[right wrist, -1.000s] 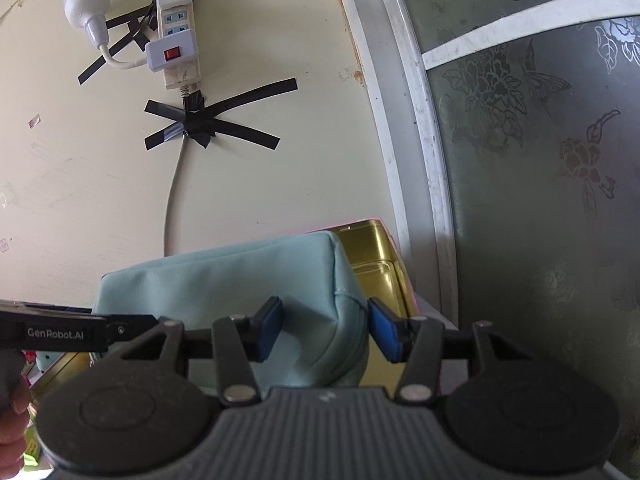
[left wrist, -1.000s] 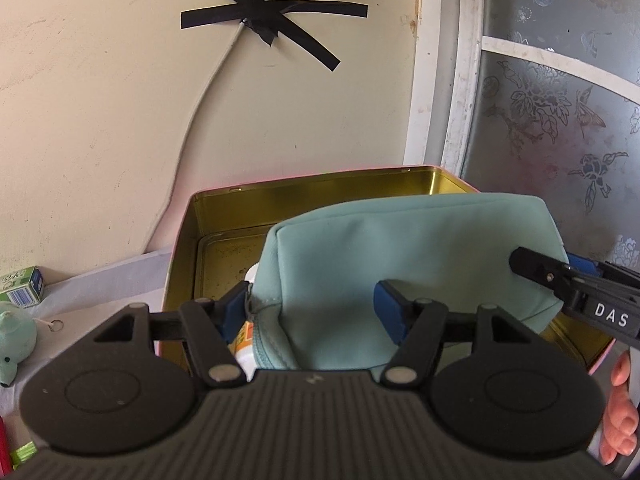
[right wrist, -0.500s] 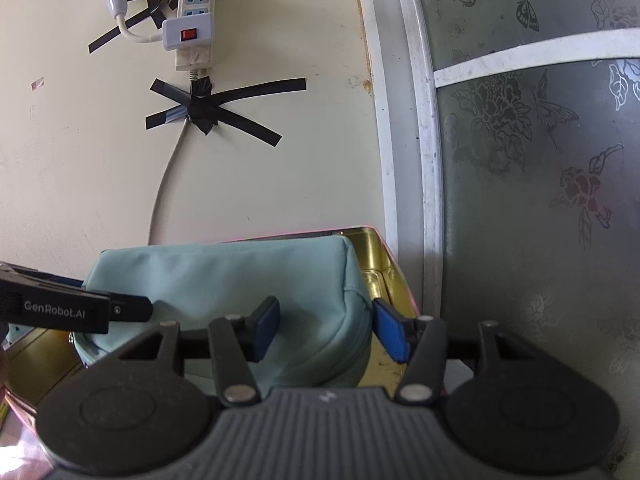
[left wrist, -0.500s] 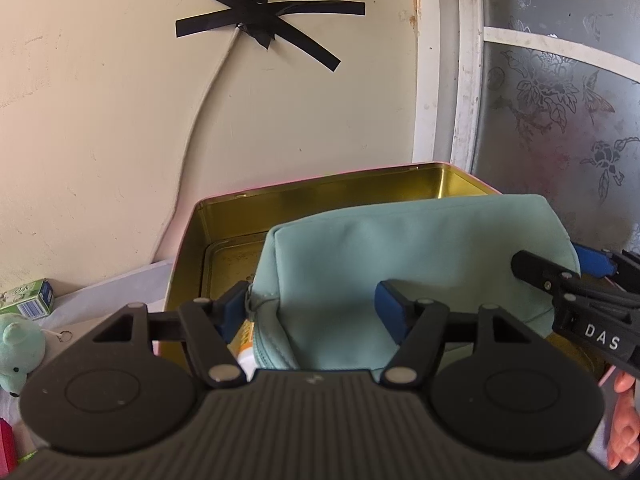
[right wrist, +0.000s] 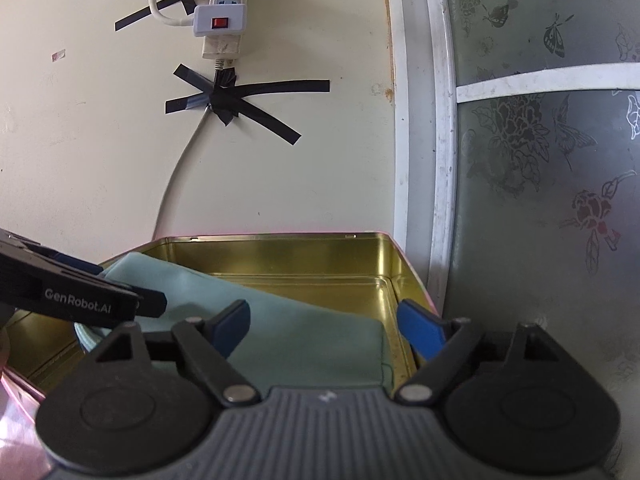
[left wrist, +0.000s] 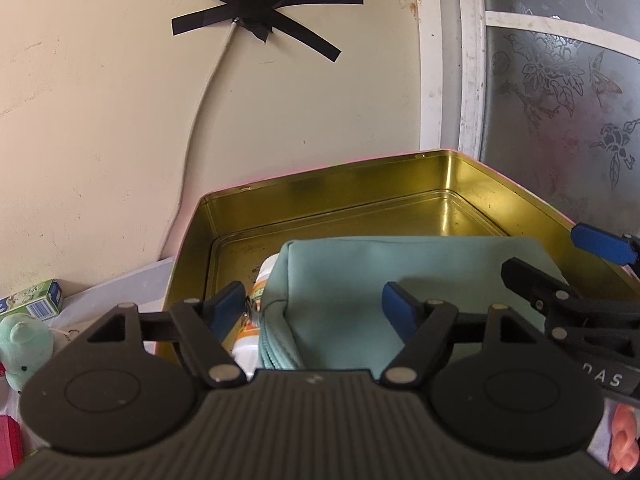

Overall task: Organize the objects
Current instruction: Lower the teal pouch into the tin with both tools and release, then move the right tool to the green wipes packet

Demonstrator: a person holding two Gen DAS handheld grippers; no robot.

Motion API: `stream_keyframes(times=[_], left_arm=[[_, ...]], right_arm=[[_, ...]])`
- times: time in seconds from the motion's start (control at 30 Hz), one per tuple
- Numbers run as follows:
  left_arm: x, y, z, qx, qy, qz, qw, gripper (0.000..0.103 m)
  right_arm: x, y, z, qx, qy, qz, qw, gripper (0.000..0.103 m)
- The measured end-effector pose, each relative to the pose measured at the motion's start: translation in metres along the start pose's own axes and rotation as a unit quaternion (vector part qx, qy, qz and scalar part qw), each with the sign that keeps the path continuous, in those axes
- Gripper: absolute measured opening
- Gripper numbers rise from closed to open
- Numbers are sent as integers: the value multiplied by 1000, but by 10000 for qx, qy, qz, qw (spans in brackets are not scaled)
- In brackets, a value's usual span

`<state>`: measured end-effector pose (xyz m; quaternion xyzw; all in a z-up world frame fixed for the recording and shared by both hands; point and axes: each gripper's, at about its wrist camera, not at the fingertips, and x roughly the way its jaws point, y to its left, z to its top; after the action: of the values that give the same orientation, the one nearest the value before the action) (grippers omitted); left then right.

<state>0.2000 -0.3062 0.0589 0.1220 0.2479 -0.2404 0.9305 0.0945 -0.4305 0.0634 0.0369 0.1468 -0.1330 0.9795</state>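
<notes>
Two grippers hang over one gold tin box (left wrist: 520, 216), whose pink-edged rim shows against a cream wall. A teal zip pouch (left wrist: 360, 280) lies inside the box, flat on the gold floor toward the near side, its zipped end facing the left wrist camera. The left gripper (left wrist: 316, 306) straddles that zipped end; its jaws are opening, and the blue pads stand clear of the fabric on both sides, so the pouch sits between them without being pinched. The right gripper (right wrist: 326, 326) is over the pouch's other end, by the box's right wall — its jaws are opening too, the left pad just above the cloth and the right pad out over bare gold floor, neither pressing. In the left view the right gripper's black fingers and one blue pad reach in from the right edge, with fingertips of a hand (left wrist: 624, 440) below them. Beside the pouch, tucked against its left side, is a white bottle with an orange label (left wrist: 260, 292) — possibly lying down, though most of it is hidden. Outside the box to the left are a small green-and-white carton (left wrist: 36, 300) and a mint plush toy (left wrist: 24, 344). On the wall, a white power strip (right wrist: 226, 12) hangs with its cord held down by crossed black tape (right wrist: 224, 98).
</notes>
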Motion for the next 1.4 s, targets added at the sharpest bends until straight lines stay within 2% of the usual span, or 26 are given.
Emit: stream_keyframes(times=[0.23, 0.6, 0.8, 1.0, 1.13, 1.27, 1.4], left_arm=[[-5, -2, 0, -32, -47, -26, 10000, 77], [-44, -19, -13, 171, -451, -73, 9988, 82], [-70, -21, -30, 301, -677, -42, 9972, 83], [-103, -15, -65, 497, -791, -19, 9956, 84], [-122, -7, -97, 666, -665, -19, 9956, 84], [-133, 8, -129, 792, -297, 1, 9964, 84], [-142, 31, -153, 774, 60, 212, 9968, 84]], right_arm=[[0, -11, 0, 337, -6, 35, 9994, 86], [-5, -18, -2, 540, -181, 157, 9983, 87], [-8, -23, -2, 678, -270, 252, 9970, 87], [-11, -26, -4, 790, -340, 300, 9958, 87], [-13, -28, -4, 860, -388, 326, 9950, 87], [-13, -28, -4, 871, -400, 345, 9948, 89], [-13, -26, -3, 807, -374, 313, 9955, 90]])
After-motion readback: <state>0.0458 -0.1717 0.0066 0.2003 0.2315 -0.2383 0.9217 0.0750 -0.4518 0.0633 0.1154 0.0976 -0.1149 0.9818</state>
